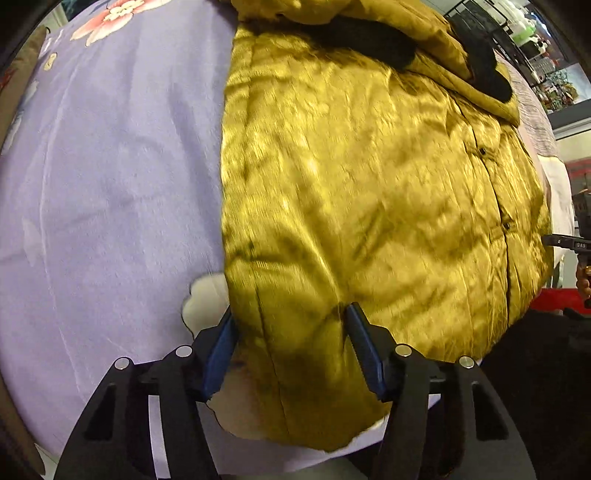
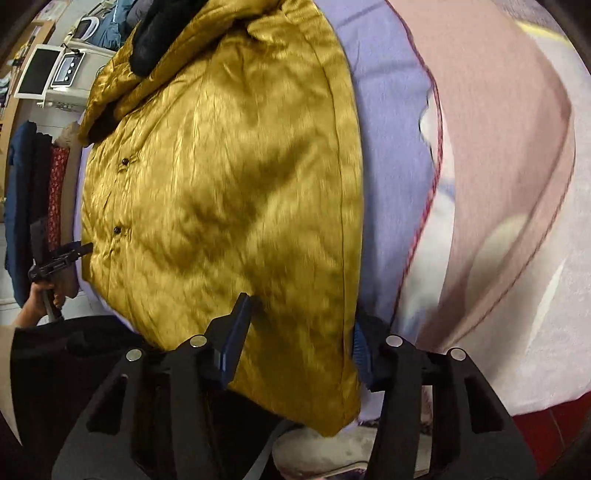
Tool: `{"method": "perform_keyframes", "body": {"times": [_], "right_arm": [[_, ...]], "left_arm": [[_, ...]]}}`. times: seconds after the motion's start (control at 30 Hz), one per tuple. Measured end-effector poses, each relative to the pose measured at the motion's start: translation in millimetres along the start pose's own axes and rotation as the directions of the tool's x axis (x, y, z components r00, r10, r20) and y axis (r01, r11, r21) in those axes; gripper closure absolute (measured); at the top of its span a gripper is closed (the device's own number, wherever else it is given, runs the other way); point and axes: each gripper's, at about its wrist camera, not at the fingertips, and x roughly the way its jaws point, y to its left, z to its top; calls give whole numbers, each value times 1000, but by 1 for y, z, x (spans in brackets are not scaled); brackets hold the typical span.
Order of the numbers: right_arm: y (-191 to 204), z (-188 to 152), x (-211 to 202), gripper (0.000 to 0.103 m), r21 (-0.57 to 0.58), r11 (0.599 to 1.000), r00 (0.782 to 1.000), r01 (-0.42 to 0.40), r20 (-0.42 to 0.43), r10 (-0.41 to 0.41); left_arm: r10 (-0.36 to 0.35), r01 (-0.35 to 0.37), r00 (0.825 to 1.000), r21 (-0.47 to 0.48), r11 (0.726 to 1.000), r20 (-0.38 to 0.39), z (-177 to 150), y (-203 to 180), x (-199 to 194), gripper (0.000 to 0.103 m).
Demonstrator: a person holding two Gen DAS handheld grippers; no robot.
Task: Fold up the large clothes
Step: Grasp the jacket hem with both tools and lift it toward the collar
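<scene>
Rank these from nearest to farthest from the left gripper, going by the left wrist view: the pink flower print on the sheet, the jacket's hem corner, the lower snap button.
Measured from the left gripper:
1. Jacket's hem corner, between the fingers, bottom centre.
2. Lower snap button, on the placket, right.
3. Pink flower print, on the lilac sheet, top left.
</scene>
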Motion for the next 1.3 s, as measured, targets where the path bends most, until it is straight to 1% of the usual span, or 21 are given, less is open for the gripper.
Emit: {"method": "perform_keyframes", "body": {"times": [0.1,0.17,0.2,0.27,0.3,0.33,0.37,0.43,0.47,0.5,0.57,0.67,0.77,0.8,0.87,0.97,1.07,1.13,1.2,1.23,1.3], "right_arm": [[-3,-17,5,59,18,999,999,-34,-35,34],[0,-24,11,61,11,999,997,-41,-59,42],[0,-25,14,61,8,999,997,-40,-69,40],[0,-26,14,62,12,1000,997,-28,-75,29],[0,-26,15,63,15,1000,996,-24,-81,25],[1,-26,15,64,13,1000,996,-18,-87,19],[3,-25,16,69,5,1000,995,-9,-98,9],[16,-19,20,76,-5,1000,993,-16,-116,16],[20,-17,20,83,-7,999,992,-35,-125,34],[25,-15,22,85,-11,999,991,-38,-131,36],[33,-13,21,87,-34,999,989,-39,-142,34],[47,-8,14,89,-46,996,989,-81,-130,75],[59,0,0,89,-49,993,990,-111,-90,107],[63,5,-6,90,-45,991,990,-128,-70,124],[65,14,-20,90,-41,988,988,-151,-27,150],[65,39,-40,91,-19,980,979,-196,50,196],[67,73,-62,91,-25,979,972,-202,119,204],[64,99,-77,91,-27,979,965,-204,165,206],[59,129,-95,91,-30,976,952,-215,218,217],[58,141,-103,91,-27,975,945,-220,240,220],[54,173,-122,91,-20,969,926,-245,292,240]], "left_arm": [[-29,29,999,-6,1000,-19,-14,-4,0,48],[-50,50,998,-3,999,-32,-20,-4,0,49],[-62,62,997,0,998,-40,-21,-5,1,54],[-62,62,997,2,998,-45,-23,-1,1,56],[-57,57,997,1,998,-49,-18,2,1,57],[-55,55,997,-4,998,-52,-16,3,2,58],[-57,56,997,-13,998,-58,-15,4,2,59],[-57,56,996,-11,998,-62,-12,5,0,65],[-64,64,996,-4,998,-64,-12,5,-1,72],[-73,73,995,-2,997,-66,-11,4,-1,77],[-85,85,994,-8,996,-71,-7,0,-1,81],[-91,90,993,-9,996,-74,-2,-6,-2,86],[-112,111,992,-19,994,-59,6,-13,-6,89],[-130,128,991,-33,991,-45,9,-12,-10,89],[-157,156,988,-60,986,-4,16,-10,-21,90],[-178,183,982,-87,979,68,35,-9,-37,90],[-168,182,974,-86,980,150,67,-10,-55,91],[-152,171,968,-85,982,198,96,-10,-65,91],[-142,166,961,-88,982,236,122,1,-78,91],[-136,163,958,-88,983,252,135,-1,-81,91],[-134,165,942,-78,983,309,168,3,-97,91]]}}
